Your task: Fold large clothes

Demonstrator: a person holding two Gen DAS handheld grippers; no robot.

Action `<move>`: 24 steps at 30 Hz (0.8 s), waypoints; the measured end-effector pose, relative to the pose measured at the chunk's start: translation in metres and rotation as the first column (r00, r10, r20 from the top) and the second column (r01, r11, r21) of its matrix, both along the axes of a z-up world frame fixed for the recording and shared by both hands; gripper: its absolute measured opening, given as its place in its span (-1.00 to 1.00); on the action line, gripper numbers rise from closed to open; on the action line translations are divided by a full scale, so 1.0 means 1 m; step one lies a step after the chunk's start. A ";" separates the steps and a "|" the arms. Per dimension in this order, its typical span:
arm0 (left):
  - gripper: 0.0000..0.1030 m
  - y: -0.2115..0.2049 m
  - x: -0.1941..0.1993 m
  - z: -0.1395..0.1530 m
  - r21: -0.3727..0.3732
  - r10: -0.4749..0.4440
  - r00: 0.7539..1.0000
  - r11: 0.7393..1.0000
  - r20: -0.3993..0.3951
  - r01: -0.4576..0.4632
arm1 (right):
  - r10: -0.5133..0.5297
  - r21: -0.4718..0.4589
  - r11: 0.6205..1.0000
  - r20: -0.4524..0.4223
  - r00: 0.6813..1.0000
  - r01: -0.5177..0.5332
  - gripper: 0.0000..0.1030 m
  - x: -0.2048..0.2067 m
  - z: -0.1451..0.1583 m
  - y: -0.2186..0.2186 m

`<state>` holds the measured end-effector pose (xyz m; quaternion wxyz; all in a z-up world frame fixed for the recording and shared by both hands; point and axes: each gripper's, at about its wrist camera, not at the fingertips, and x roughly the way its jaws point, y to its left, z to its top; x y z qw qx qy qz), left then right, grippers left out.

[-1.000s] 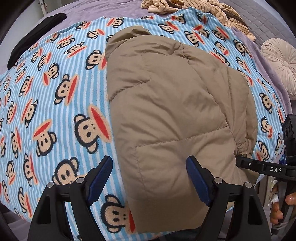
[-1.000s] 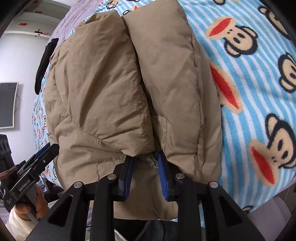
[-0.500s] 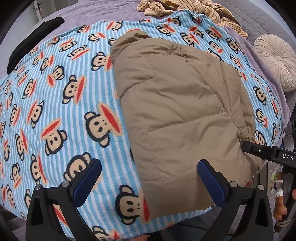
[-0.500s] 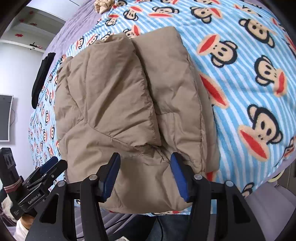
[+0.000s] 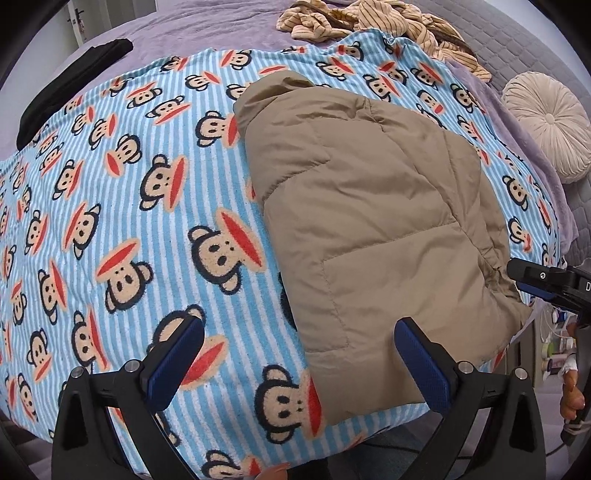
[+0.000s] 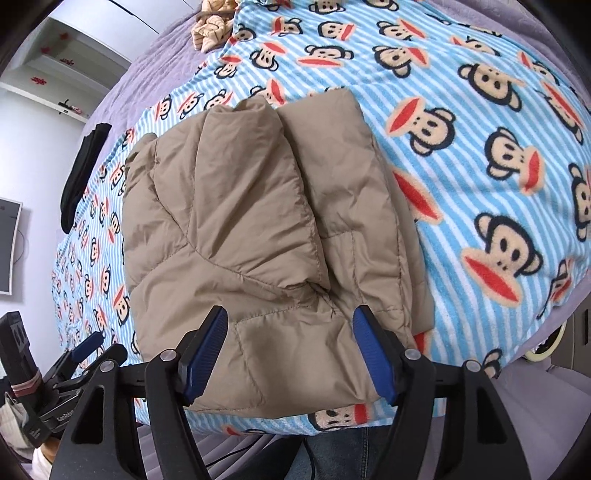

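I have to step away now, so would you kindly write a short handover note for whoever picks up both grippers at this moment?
Left gripper: open, nothing between its fingers, held above the near edge of the bed.
Right gripper: jaws opening, not pressing on anything, above the jacket's near hem.
Tan puffer jacket: lies folded into a compact bundle on the monkey-print blanket, near the bed's front edge, both sleeves turned in on top.
Done: jacket looks folded and set down.
Left: perhaps tidy the bundle; the striped garment at the far end of the bed seems unfolded and may be next.
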<state>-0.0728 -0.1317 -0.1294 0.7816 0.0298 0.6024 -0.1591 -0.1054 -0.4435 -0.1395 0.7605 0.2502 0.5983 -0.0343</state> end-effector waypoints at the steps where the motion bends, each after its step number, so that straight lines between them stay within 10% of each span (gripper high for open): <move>1: 1.00 -0.001 0.003 -0.001 0.000 0.005 1.000 1.000 -0.002 -0.005 | 0.003 -0.003 1.000 0.005 1.000 -0.003 0.60 0.000 0.002 -0.002; 17: 1.00 -0.026 0.057 -0.017 0.032 0.101 0.993 0.995 -0.059 -0.099 | 0.124 -0.007 0.992 -0.033 0.992 -0.124 0.63 0.062 -0.009 -0.046; 20: 1.00 -0.030 0.060 -0.021 0.039 0.108 0.992 0.994 -0.071 -0.105 | 0.139 -0.009 0.990 -0.030 0.990 -0.140 0.99 0.068 -0.014 -0.051; 24: 1.00 -0.031 0.066 -0.025 0.021 0.121 0.988 0.993 -0.092 -0.120 | 0.161 0.013 0.987 -0.031 0.986 -0.161 0.99 0.077 -0.019 -0.056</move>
